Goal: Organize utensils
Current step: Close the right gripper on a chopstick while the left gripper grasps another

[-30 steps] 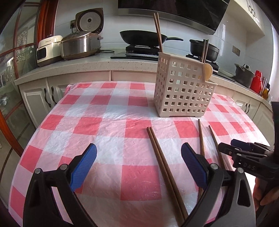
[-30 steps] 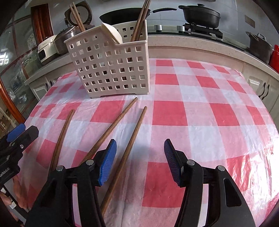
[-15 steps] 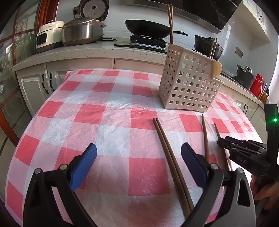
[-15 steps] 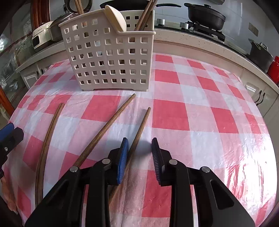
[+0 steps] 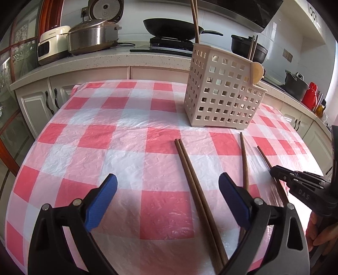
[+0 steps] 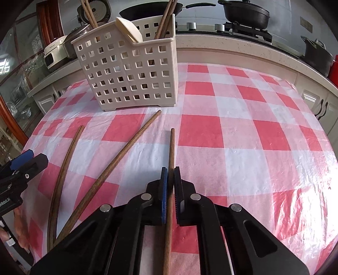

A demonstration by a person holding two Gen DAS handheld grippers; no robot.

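Note:
Several brown chopsticks lie on the red-checked tablecloth [image 6: 243,131]. My right gripper [image 6: 170,169] is closing its jaws on the rightmost chopstick [image 6: 172,146], and the blue pads press on its shaft low over the cloth. A single chopstick [image 6: 126,148] and a touching pair [image 6: 65,160] lie to its left. The white perforated basket [image 6: 131,74] behind holds upright chopsticks and a cream spoon [image 6: 128,29]. My left gripper [image 5: 166,184] hovers open over the cloth, with the pair [image 5: 190,169] running between its fingers, untouched. The right gripper [image 5: 274,171] shows at that view's right edge.
Behind the table runs a kitchen counter [image 5: 118,61] with a rice cooker [image 5: 93,38], a wok [image 5: 171,25] and pots [image 6: 245,10] on the stove. Cupboards stand below it. A hand [image 5: 319,230] holds the right gripper's handle.
The right jaws have drawn together from wide open onto the rightmost chopstick. The left gripper has stayed open, with its view tilting slightly.

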